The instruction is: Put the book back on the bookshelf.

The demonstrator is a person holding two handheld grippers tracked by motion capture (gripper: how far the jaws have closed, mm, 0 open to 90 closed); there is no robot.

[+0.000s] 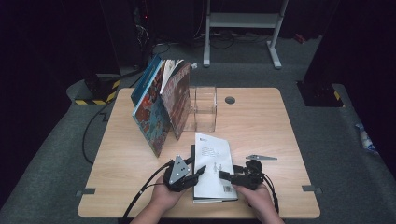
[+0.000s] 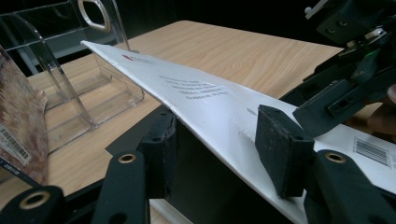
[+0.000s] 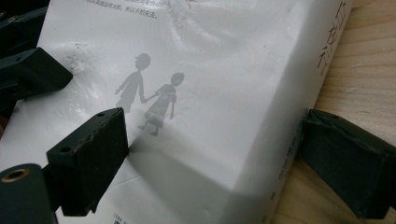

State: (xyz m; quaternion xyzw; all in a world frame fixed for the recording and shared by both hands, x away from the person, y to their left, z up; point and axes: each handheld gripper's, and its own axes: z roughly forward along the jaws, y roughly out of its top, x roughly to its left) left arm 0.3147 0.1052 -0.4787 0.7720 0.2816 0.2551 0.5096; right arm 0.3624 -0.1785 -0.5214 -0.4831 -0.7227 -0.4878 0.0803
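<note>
White book [image 1: 214, 165] lying flat, back cover up, at the lower centre of the high view, near the front edge of the table [image 1: 261, 116]; its barcode corner points toward the person. In the left gripper view the cover [image 2: 210, 105] is raised off the dark inside of the book, one pad [image 2: 282, 149] resting on top of it and the other pad [image 2: 159, 156] beneath, so the left gripper [image 1: 189, 173] holds the cover lifted at a half-wide gap. The right gripper [image 1: 232, 177] straddles the spine side: in the right gripper view one pad [image 3: 91, 158] lies over the cover [image 3: 187, 93] and the other pad [image 3: 348, 168] stands off the spine on the bare wood, jaws spread and pressing nothing. Judged progress: the book is not yet off the table and not yet stood up. Two picture books [image 1: 161, 105] already lean at the upper left of the tabletop beside a clear acrylic stand [image 1: 205, 109], probably the destination; raising, carrying and placing remain. A small grey clip-like object [image 1: 260, 157] lies right of the book
</note>
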